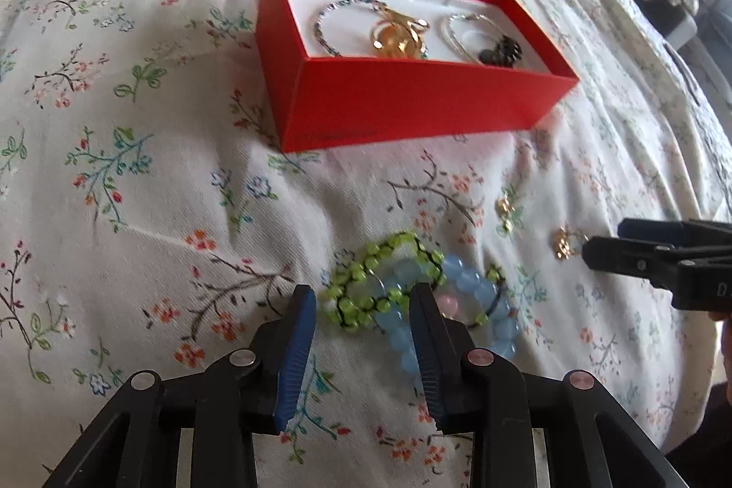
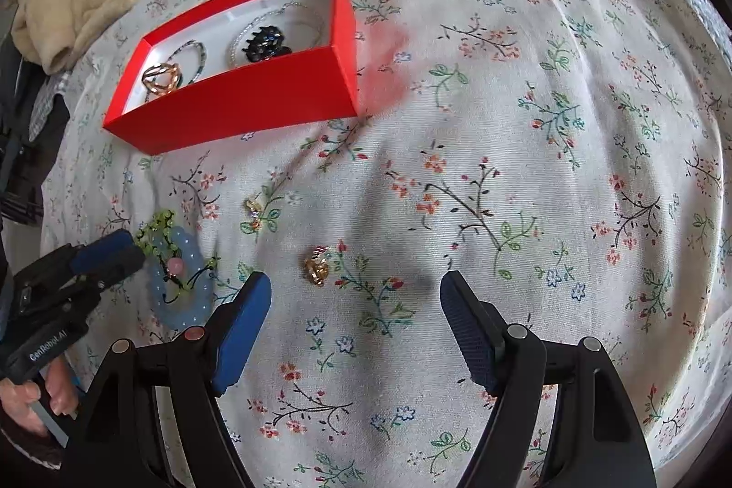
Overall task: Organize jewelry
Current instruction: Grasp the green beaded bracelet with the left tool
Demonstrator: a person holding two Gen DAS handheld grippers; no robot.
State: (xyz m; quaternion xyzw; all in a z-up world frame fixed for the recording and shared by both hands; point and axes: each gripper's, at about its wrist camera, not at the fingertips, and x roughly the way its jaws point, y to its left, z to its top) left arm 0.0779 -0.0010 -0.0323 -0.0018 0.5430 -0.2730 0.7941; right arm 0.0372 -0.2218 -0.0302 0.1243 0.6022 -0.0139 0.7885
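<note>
My right gripper (image 2: 354, 296) hangs wide open over the floral bedsheet (image 2: 503, 99), a small gold earring (image 2: 317, 265) lying between its tips. My left gripper (image 2: 110, 252) reaches the beaded bracelets (image 2: 178, 277); the red box (image 2: 238, 99) sits beyond.

Blue bead bracelet (image 1: 457, 305) partly behind left tool (image 1: 363, 300), right tool (image 1: 604, 243) cut off at edge

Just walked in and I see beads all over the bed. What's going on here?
A person with a gripper in each hand is sorting jewelry into a red box on the floral bedspread. The left gripper, jaws apart, sits at the tangled green and blue bead bracelets. The right gripper hangs open above a small gold earring. Another gold piece lies loose.
</note>
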